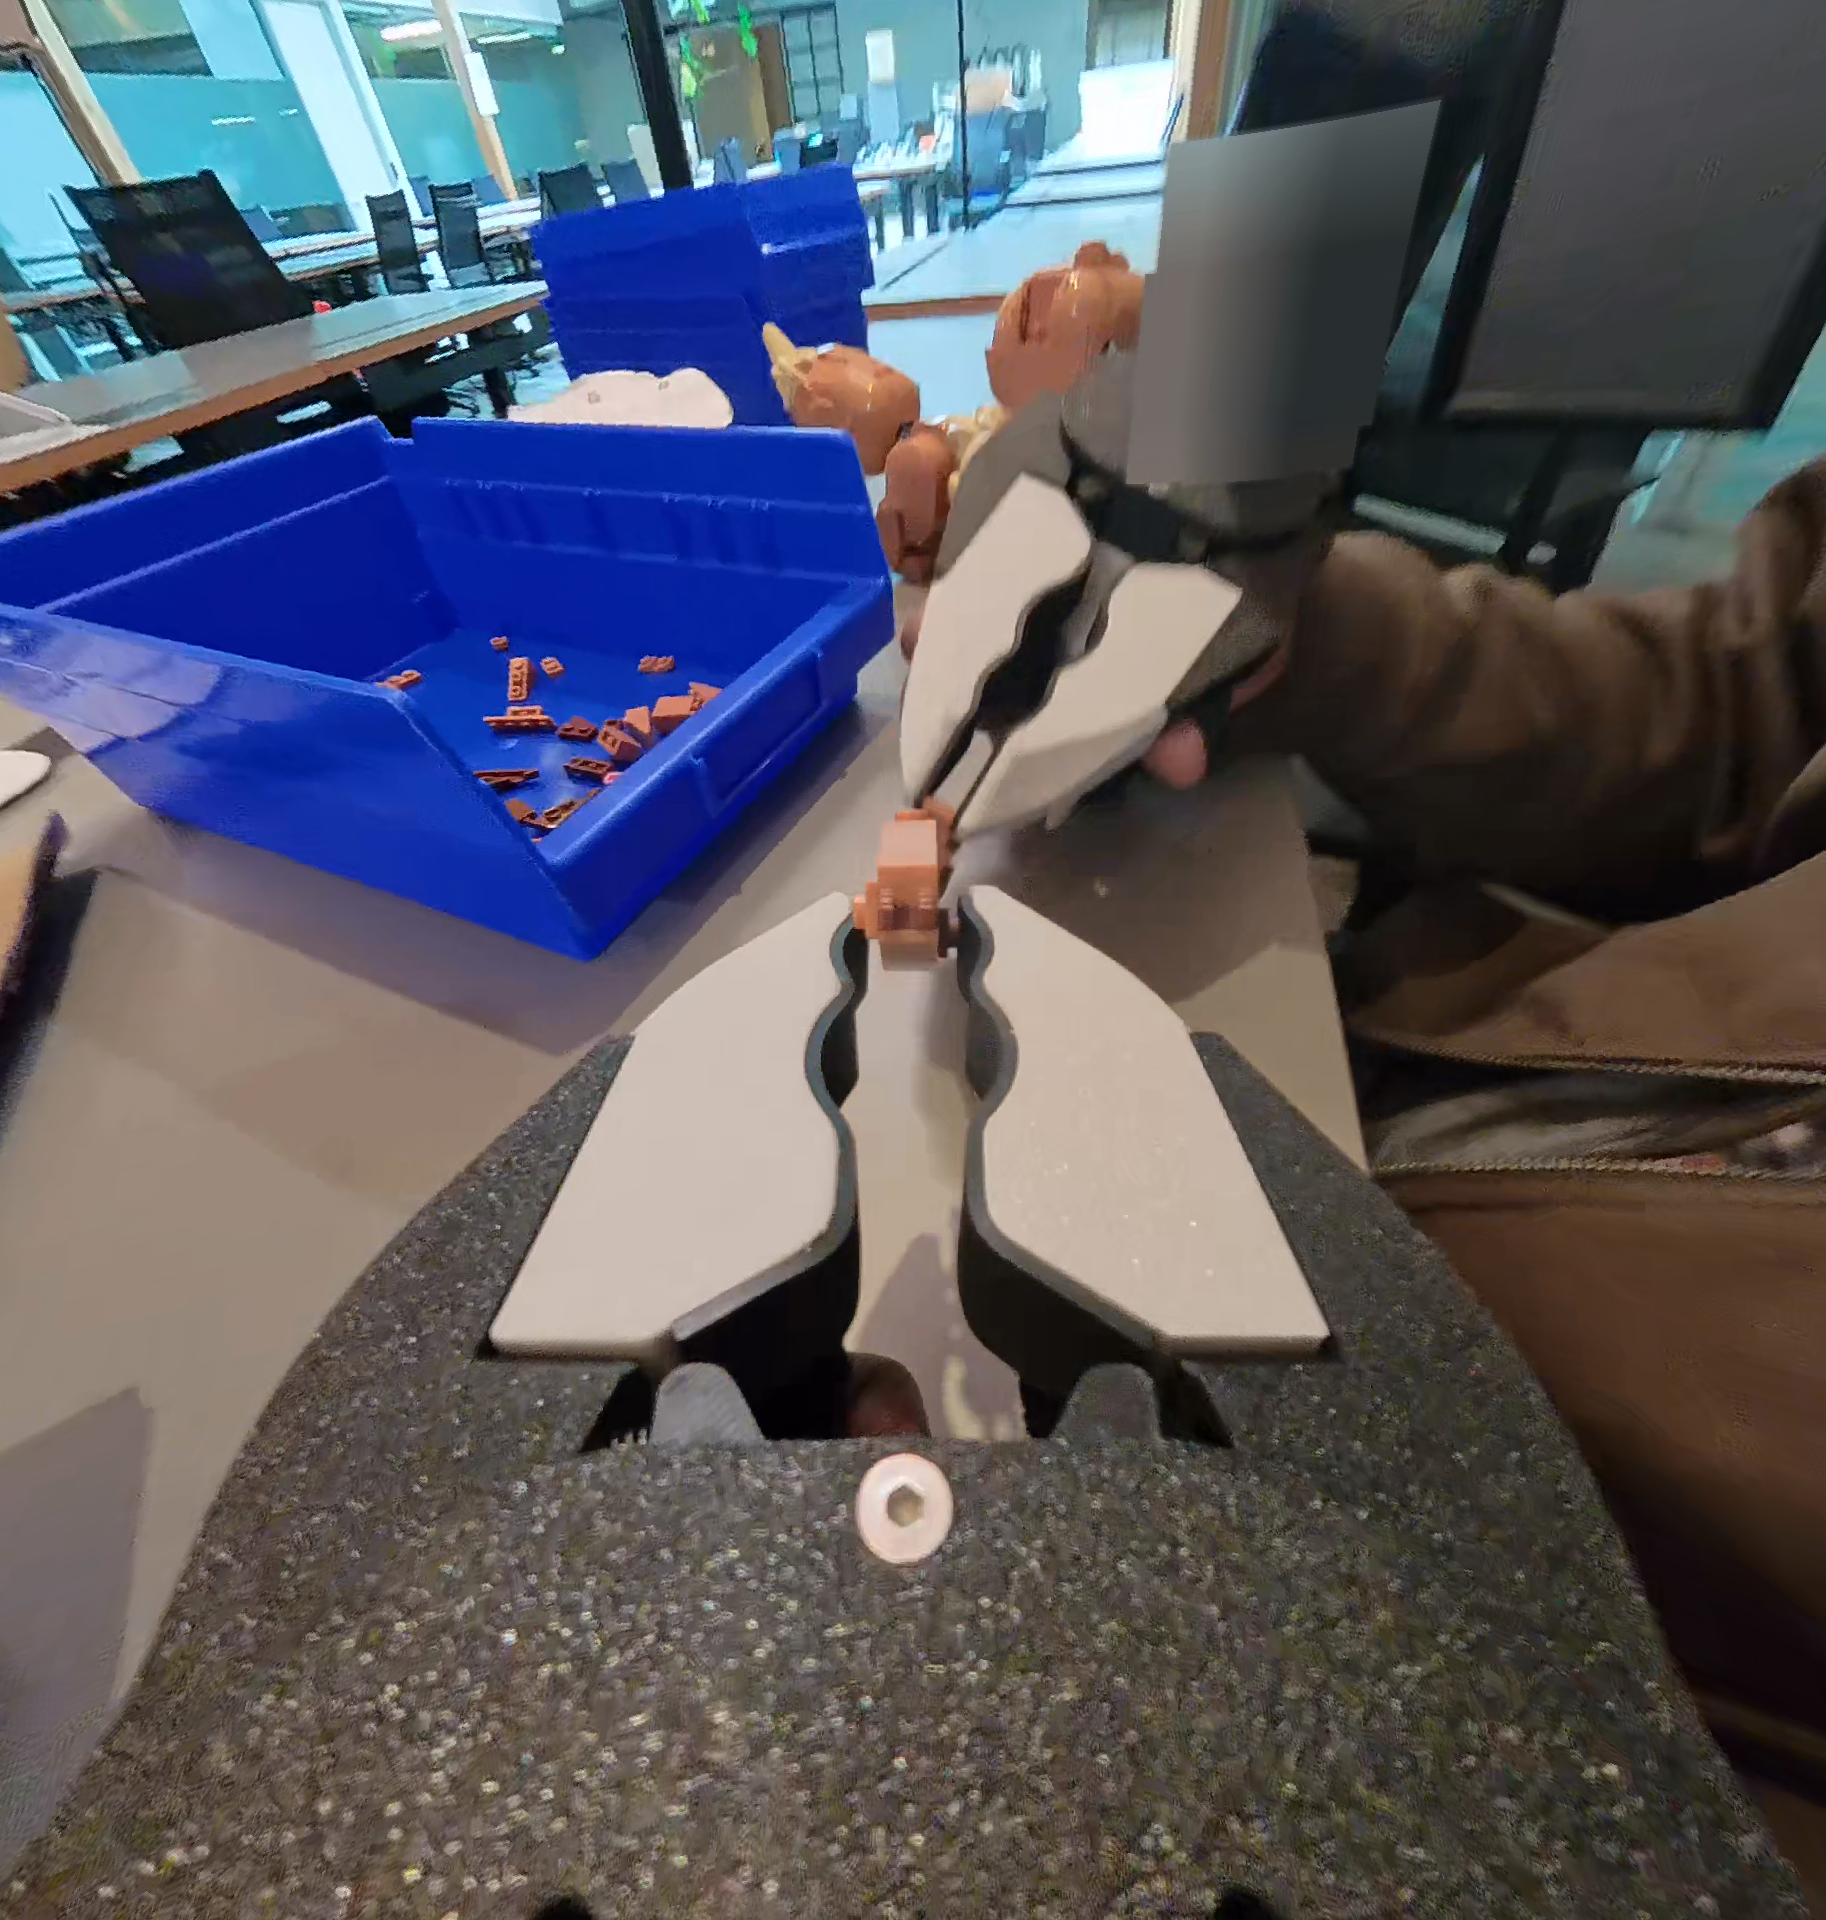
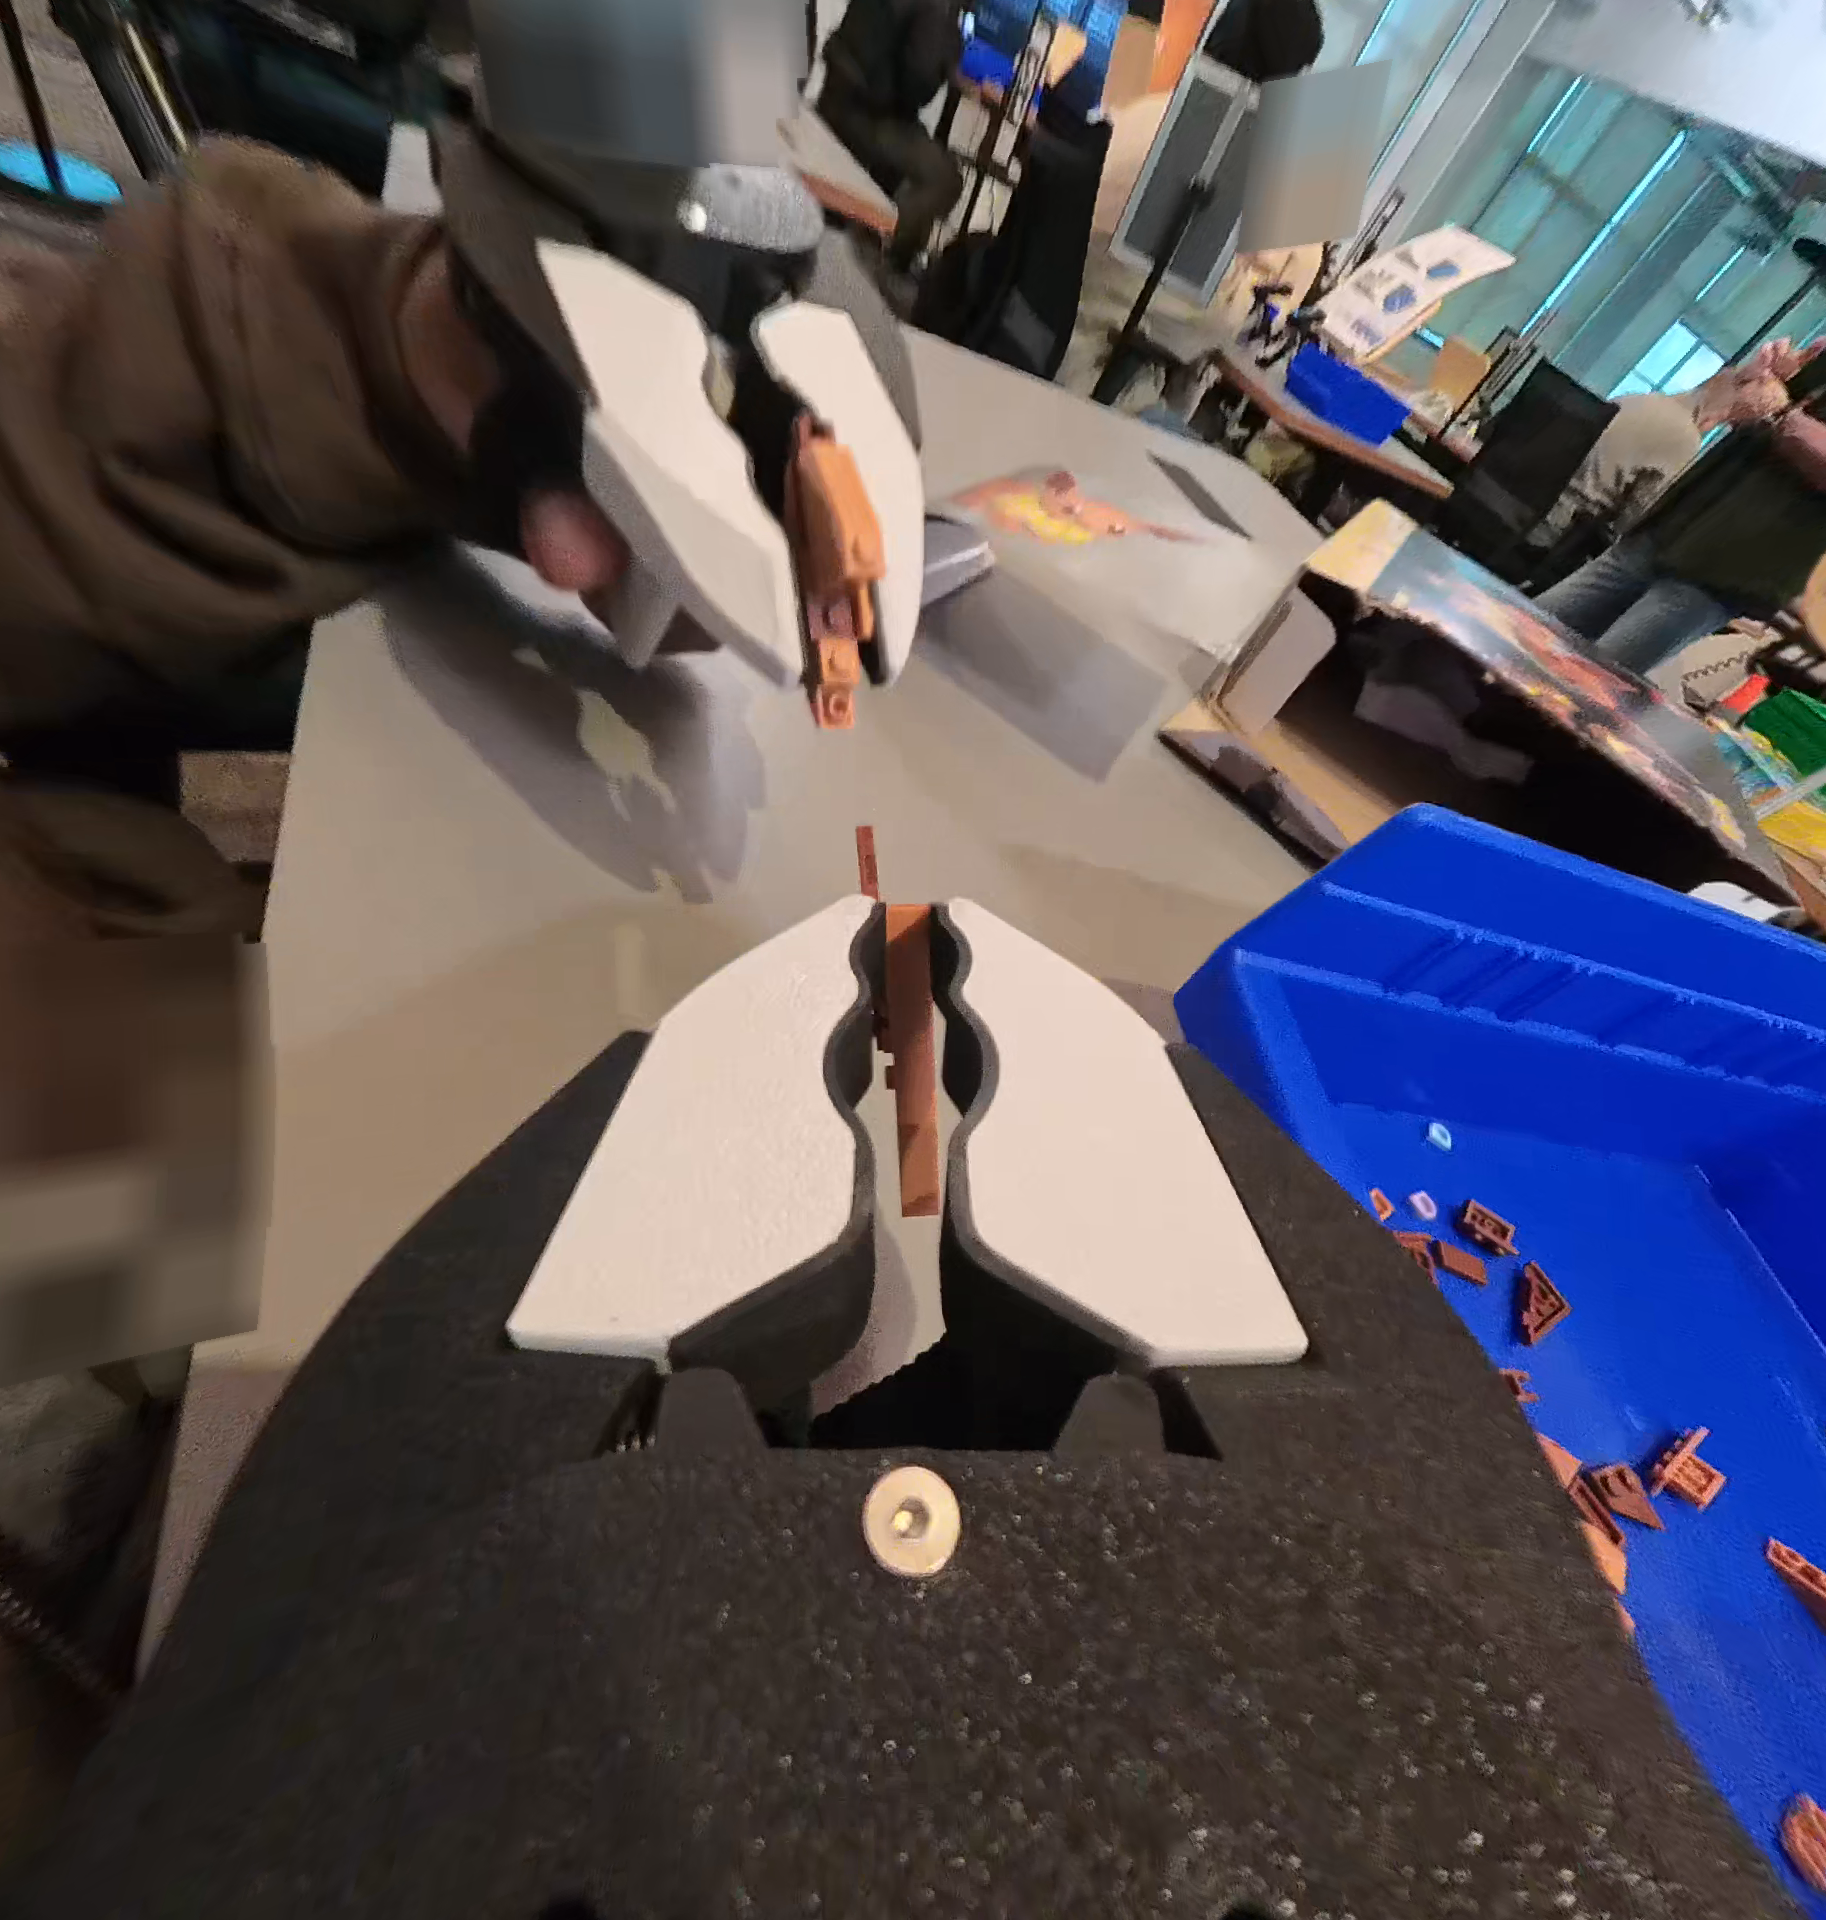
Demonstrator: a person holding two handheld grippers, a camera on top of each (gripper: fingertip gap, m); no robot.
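Each hand-held gripper has a speckled black body, one silver hex screw at its centre, and two pale grey fingers with wavy black inner edges. The person wears a brown jacket sleeve and dark fingerless glove.

Blue bin, stacked bins, chairs

An open-plan office or workspace. Rows of long desks with black mesh chairs stand behind glass partitions. Blue plastic bins and a printed cardboard box sit on the grey surface.
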